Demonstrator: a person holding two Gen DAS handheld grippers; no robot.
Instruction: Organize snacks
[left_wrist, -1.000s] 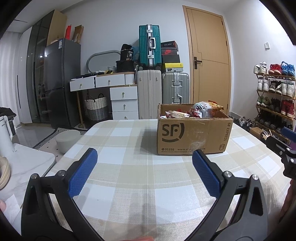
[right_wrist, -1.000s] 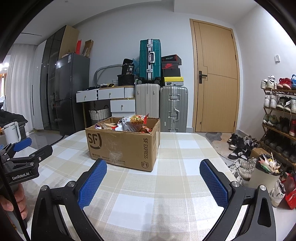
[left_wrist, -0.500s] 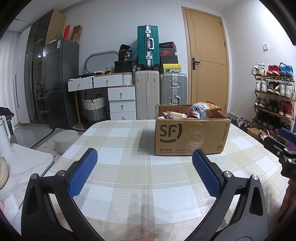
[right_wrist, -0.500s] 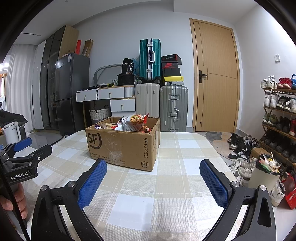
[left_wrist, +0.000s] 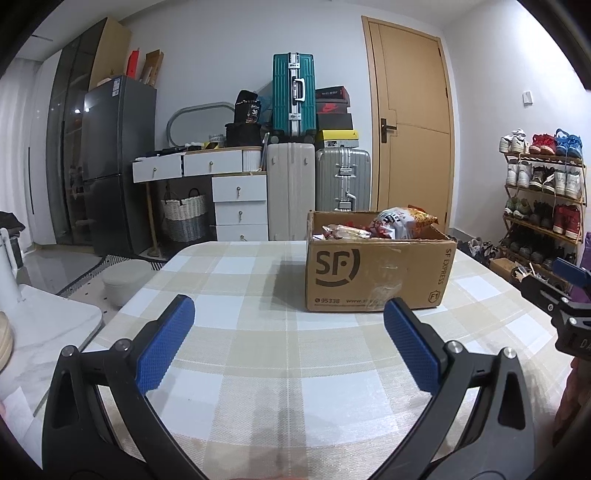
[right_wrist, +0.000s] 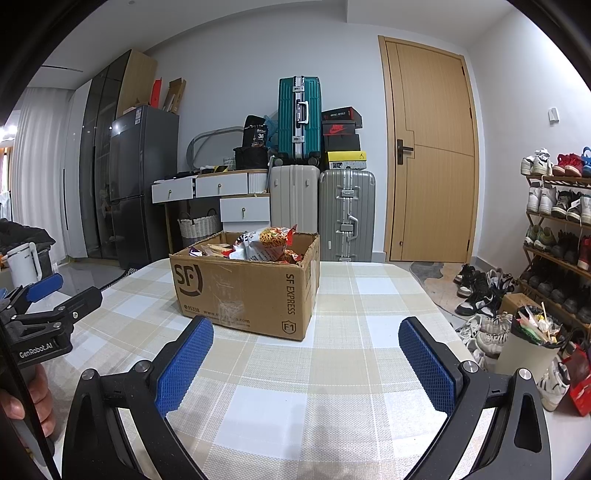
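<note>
A brown SF Express cardboard box (left_wrist: 376, 273) stands on the checked tablecloth (left_wrist: 258, 369), filled with snack packets (left_wrist: 399, 221). It also shows in the right wrist view (right_wrist: 243, 291), with snack packets (right_wrist: 266, 242) poking above its rim. My left gripper (left_wrist: 290, 328) is open and empty, low over the table, short of the box and to its left. My right gripper (right_wrist: 306, 350) is open and empty, in front of the box's near right corner. The left gripper also shows at the left edge of the right wrist view (right_wrist: 48, 306).
The tablecloth (right_wrist: 332, 369) covers a table with a rounded far edge. Behind stand suitcases (right_wrist: 299, 118), a drawer unit (right_wrist: 243, 208), a dark fridge (right_wrist: 144, 184) and a door (right_wrist: 432, 155). A shoe rack (right_wrist: 557, 229) and floor clutter sit right.
The left wrist view has shifted slightly, so the box sits a little further left in it. The right gripper has not moved. Both stay open.
</note>
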